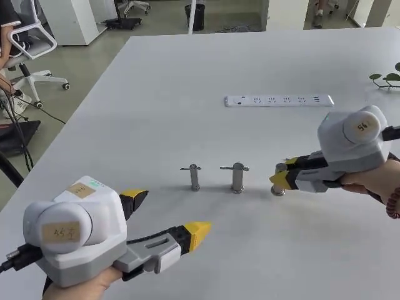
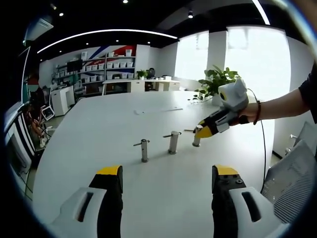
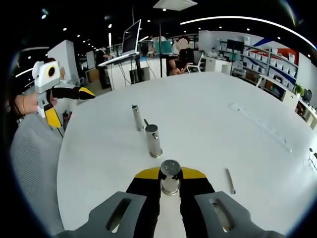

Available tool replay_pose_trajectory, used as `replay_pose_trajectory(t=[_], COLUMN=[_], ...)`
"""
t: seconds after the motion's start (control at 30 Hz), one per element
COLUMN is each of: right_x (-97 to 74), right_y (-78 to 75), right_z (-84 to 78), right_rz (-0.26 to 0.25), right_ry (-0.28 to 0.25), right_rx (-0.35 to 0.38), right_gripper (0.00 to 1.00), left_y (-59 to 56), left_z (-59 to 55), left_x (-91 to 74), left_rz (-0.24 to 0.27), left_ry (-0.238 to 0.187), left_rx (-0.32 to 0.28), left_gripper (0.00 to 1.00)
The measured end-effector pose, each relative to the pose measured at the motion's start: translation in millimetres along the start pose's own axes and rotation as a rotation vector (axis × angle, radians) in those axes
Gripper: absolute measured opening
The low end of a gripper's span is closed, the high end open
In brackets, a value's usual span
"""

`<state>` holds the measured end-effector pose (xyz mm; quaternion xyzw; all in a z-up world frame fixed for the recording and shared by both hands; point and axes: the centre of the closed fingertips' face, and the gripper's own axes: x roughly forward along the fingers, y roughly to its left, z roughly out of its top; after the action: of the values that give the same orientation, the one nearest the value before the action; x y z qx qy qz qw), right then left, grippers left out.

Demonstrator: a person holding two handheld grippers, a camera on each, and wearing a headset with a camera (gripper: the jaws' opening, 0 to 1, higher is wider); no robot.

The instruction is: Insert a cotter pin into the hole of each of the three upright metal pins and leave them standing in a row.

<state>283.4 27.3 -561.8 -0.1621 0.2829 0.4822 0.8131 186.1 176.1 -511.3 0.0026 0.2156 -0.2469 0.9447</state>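
Note:
Three upright metal pins stand in a row on the white table (image 1: 187,81). The left pin (image 1: 194,177) and the middle pin (image 1: 237,177) each carry a cotter pin through the top. My right gripper (image 1: 282,172) is shut on the third pin (image 1: 278,186), whose round head (image 3: 170,168) sits between the yellow jaws. A loose cotter pin (image 3: 229,180) lies flat on the table just right of those jaws. My left gripper (image 1: 167,215) hangs open and empty near the table's front, well short of the row (image 2: 144,150).
A white power strip (image 1: 279,100) lies beyond the pins. A small plant (image 1: 387,78) is at the table's right edge. An office chair (image 1: 31,37) stands on the floor at the left. Bare tabletop surrounds the row.

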Motion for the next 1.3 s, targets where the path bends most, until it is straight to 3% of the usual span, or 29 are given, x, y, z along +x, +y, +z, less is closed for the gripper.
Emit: replay_pose_trajectory(t=[0.73, 1.3], right_x=[16.1, 22.0], right_y=[39.7, 40.6], right_z=[-1.5, 0.5], right_rz=[0.031, 0.037], right_ry=[-0.011, -0.066], right_rx=[-0.064, -0.058], right_gripper=[0.08, 0.09], left_y=[-5.4, -10.1], left_z=[1.5, -1.7], left_x=[-3.0, -5.6], left_rz=[-0.009, -0.021], left_ry=[0.001, 0.002], left_rx=[0.019, 0.021], left_gripper=[0.72, 0.70])
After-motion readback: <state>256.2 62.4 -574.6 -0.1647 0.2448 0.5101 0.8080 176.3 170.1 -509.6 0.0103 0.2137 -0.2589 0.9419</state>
